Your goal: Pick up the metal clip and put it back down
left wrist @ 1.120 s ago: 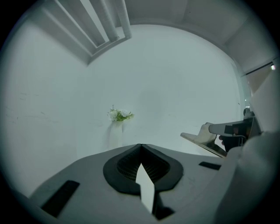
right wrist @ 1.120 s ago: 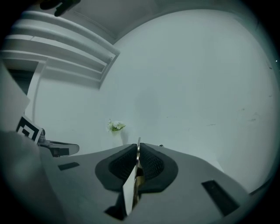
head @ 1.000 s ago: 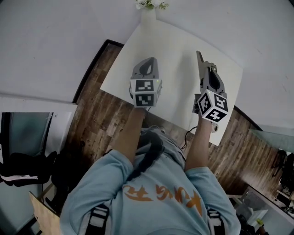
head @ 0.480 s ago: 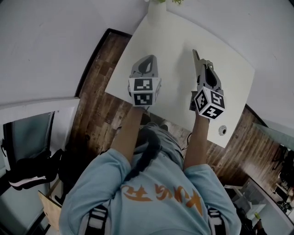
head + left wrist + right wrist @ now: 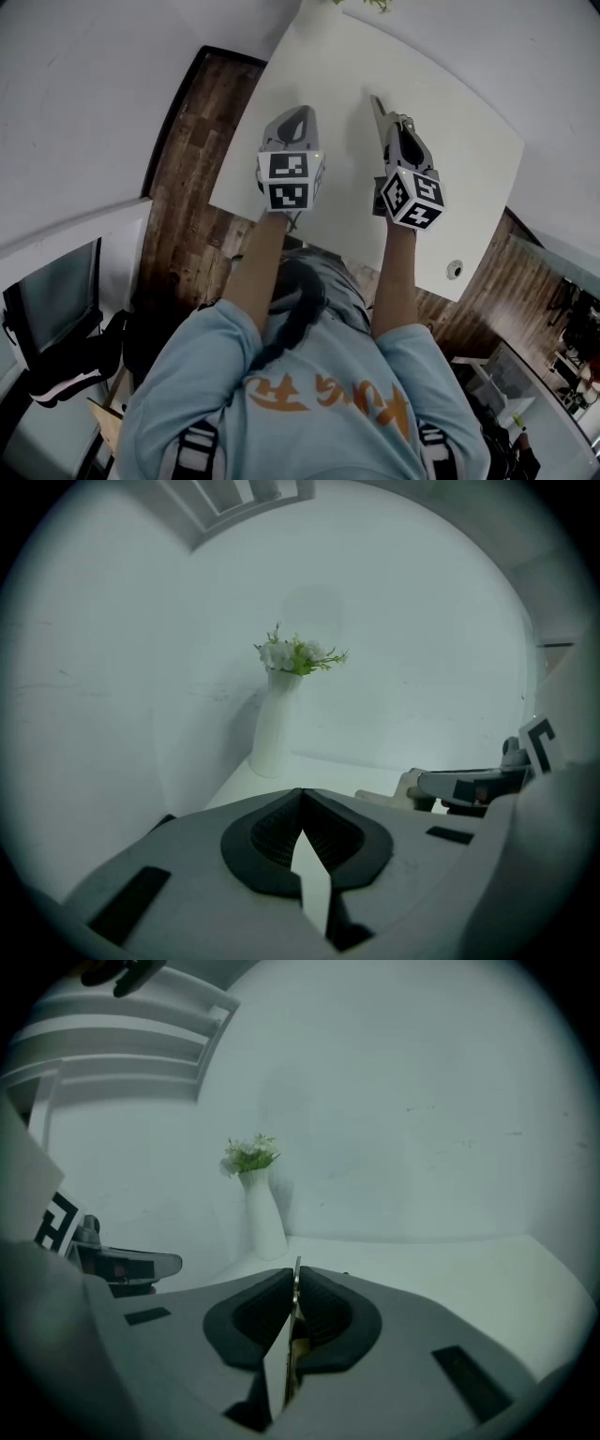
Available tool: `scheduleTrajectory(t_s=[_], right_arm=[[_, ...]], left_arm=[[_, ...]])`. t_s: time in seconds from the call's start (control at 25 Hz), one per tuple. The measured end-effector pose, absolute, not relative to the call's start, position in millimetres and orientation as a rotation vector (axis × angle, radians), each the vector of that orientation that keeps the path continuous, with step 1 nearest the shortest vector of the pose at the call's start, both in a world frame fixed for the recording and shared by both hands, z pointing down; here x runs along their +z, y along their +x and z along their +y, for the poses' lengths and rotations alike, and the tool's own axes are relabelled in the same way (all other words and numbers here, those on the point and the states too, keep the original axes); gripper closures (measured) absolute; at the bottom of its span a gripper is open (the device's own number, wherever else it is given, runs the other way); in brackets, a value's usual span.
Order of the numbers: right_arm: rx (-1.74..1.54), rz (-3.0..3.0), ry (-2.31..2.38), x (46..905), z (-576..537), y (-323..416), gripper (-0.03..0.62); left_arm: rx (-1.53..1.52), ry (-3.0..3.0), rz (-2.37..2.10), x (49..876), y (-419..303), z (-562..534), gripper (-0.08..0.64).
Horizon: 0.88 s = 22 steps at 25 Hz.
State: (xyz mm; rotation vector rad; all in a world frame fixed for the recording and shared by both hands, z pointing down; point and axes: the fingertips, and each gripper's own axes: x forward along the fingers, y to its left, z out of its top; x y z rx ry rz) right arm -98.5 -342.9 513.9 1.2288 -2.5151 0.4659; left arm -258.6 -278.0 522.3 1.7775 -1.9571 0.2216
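Both grippers over the white table, the clip held in the right one.

The left gripper has its jaws pressed together with nothing between them. The right gripper pinches the metal clip, of which only a thin upright edge shows between the dark pads; the rest is buried, and the head view does not show it. Whether either gripper touches the table cannot be told. The vase of flowers at the far edge is cut off at the top of the head view.
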Motion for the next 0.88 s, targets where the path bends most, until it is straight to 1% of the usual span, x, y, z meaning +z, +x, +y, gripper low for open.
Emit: scheduleTrajectory(t_s=[0.32,0.72,0.88], right_arm=[[0.513,-2.501,1.140,557,-366,-138,0.555],[0.607,-2.574,1.039,570,-400,-195,0.555],[0.581,-2.554,1.001,584,-408,-217,0.555]], left_arm=[[0.239,1.762,-1.930,540,-282,-293,0.543],[0.255,1.739,-1.940,544,-307,-302,0.543],[0.261,1.744,-1.948,543,-312,-299,0.543]])
